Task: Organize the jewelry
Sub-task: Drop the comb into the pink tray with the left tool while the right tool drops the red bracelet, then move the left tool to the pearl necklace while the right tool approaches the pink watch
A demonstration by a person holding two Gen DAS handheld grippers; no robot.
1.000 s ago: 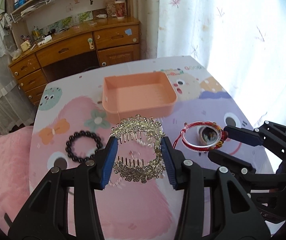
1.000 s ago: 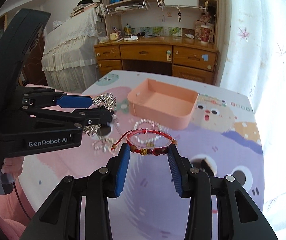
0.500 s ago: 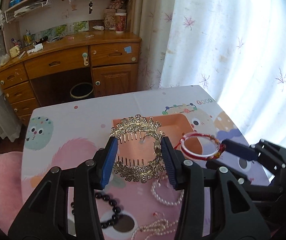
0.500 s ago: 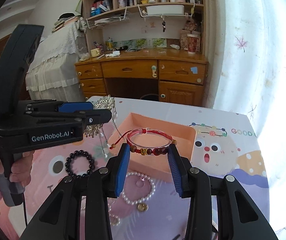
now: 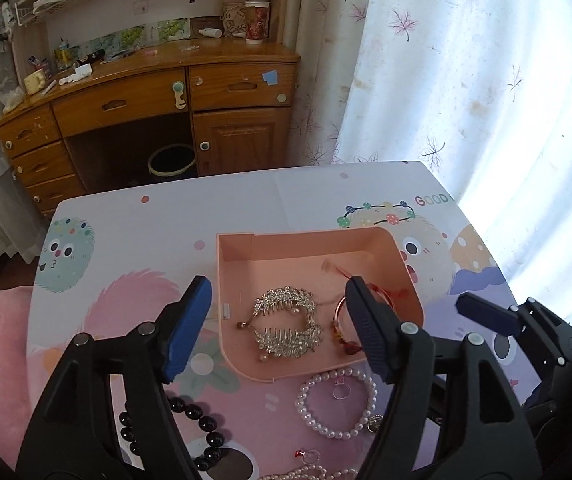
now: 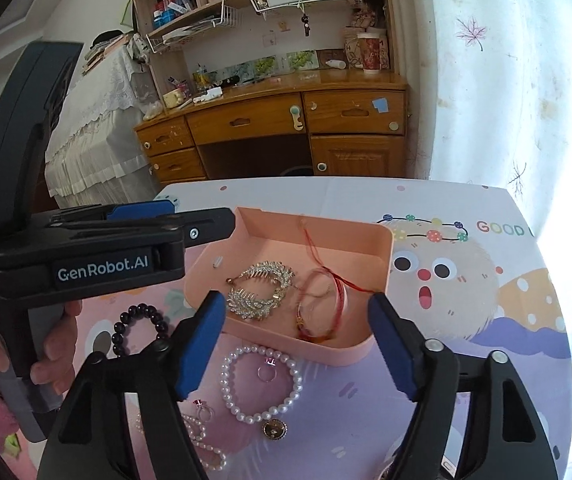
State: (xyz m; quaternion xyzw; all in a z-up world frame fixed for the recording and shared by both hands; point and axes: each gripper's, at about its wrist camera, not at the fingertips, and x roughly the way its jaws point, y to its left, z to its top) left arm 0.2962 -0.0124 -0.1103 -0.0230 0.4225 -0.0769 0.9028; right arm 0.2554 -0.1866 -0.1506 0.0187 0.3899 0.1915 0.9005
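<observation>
A pink tray [image 5: 405, 276] [image 6: 381, 248] stands on the cartoon-print table. Inside it lie a gold rhinestone hair comb [image 5: 286, 322] [image 6: 260, 290] and a red string bracelet [image 5: 343, 330] [image 6: 321, 304]. My left gripper [image 5: 276, 312] hovers over the tray, its jaws opening, the comb loose below them. My right gripper [image 6: 295, 328] hangs over the tray's near edge with its jaws opening and the bracelet lying free beneath. The left gripper's body [image 6: 98, 256] shows at the left of the right wrist view, held by a hand [image 6: 58, 344].
In front of the tray lie a pearl bracelet [image 5: 337, 404] [image 6: 262, 380] with a small ring inside it, a black bead bracelet [image 5: 202, 432] [image 6: 140, 324], more pearl strands [image 6: 202, 440] and a gold pendant [image 6: 274, 428]. A wooden desk [image 5: 158, 96] stands beyond the table; a curtain hangs at right.
Both grippers moved forward over the tray and opened. The hair comb dropped from the left gripper and the red bracelet from the right; both now lie in the tray.
</observation>
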